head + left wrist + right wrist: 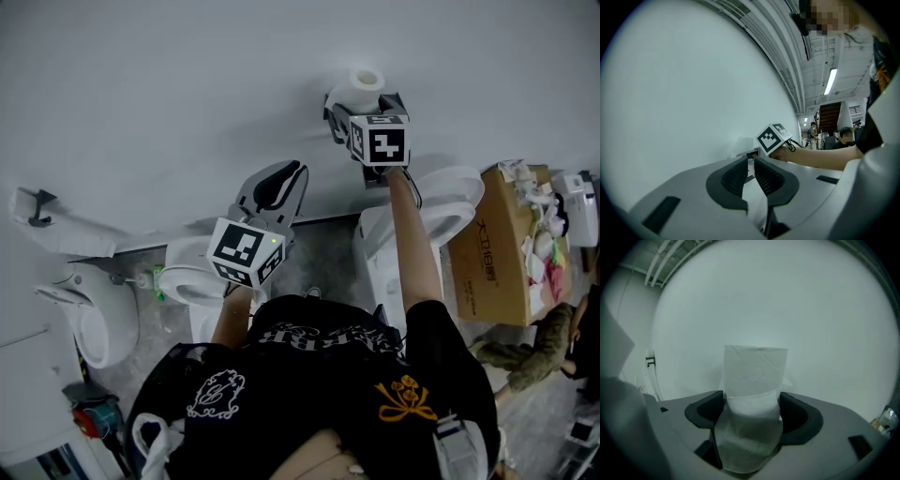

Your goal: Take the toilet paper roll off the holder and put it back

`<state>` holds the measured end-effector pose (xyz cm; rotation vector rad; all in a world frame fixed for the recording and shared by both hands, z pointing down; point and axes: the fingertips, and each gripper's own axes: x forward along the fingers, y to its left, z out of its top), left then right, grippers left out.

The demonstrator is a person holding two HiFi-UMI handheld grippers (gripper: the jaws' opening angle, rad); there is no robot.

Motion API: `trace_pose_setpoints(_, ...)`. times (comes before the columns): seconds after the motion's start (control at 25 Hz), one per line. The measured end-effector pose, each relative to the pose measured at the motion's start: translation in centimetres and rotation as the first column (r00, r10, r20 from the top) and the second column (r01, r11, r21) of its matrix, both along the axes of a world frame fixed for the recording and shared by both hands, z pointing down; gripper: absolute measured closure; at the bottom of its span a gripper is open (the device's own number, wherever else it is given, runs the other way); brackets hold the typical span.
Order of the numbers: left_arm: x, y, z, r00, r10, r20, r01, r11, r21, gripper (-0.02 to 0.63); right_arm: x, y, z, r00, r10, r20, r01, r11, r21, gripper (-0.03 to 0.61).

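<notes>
Left gripper: fingers nearly together, only a thin slit between the pads, nothing in it. It hangs low and well apart from the roll, pointing at the wall.

Toilet paper roll: stands upright by the wall, long axis vertical, core hole facing up in the head view, a loose sheet hanging down its front.

Right gripper: fingers spread wide, one on each side of the roll's lower half, pads right beside the paper with no visible squeeze. The roll's top stands clear above the fingers.
</notes>
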<state>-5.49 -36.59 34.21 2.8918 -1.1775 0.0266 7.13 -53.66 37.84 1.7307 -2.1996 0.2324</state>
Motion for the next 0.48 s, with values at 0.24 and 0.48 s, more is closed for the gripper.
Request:
trace_pose_setpoints(0.24,-0.7,-0.6,0.2,1.0,0.0,-0.008,0.0,1.0,-0.004,0.574,0.4,-0.1,-0.5,0.999,0.035,-0.005,-0.035,0.999,0.026,0.252)
trace_pose_setpoints(0.48,-0.2,-0.1,1.5,0.999,0.03,-0.011,-0.031,0.999,-0.037,0.574,-0.4,1.6,-0.7,0.996,-0.021,-0.086,0.027,0.998,0.062,0.258)
